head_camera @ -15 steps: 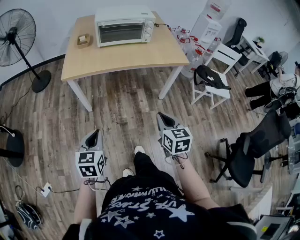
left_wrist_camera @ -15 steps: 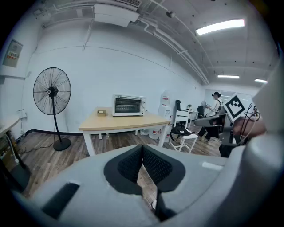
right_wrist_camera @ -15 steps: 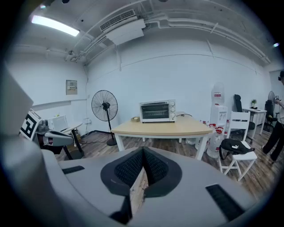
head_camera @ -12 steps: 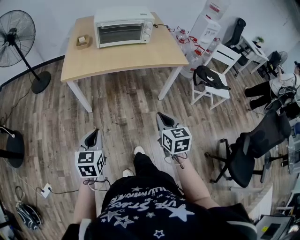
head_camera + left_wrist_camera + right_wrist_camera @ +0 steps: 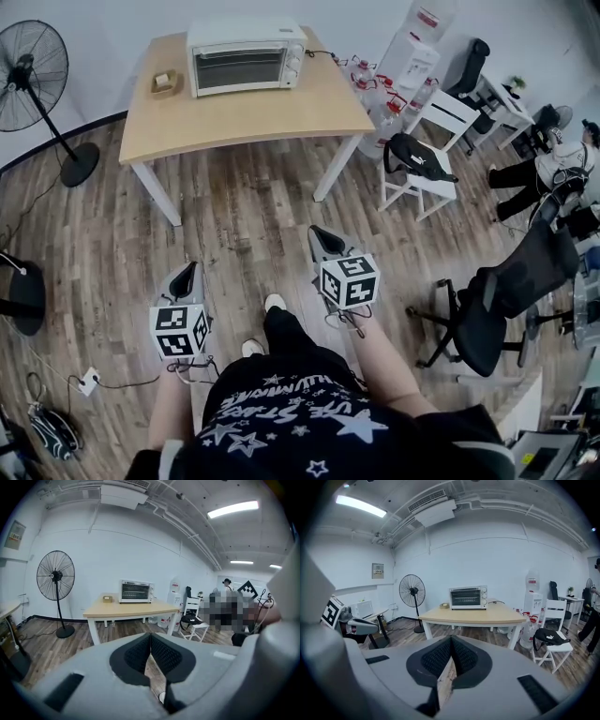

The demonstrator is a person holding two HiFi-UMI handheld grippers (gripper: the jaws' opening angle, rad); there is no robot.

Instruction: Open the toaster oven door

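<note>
The toaster oven (image 5: 246, 53) sits at the back edge of the wooden table (image 5: 244, 112), up against the wall, door shut. The table's whole front half is bare, and there's open wood floor between it and me. One oven, one table and one little wooden tray (image 5: 166, 81) just left of the oven. There's one pedestal fan (image 5: 33, 75) off to the left and one white chair (image 5: 424, 183) carrying a black bag (image 5: 419, 155) on the right.

The left gripper (image 5: 187, 272) and right gripper (image 5: 324, 240) are both well short of the table, jaws pressed together with nothing in them. Only the gripper views show the ceiling lights, and only the head view shows my shoes.
</note>
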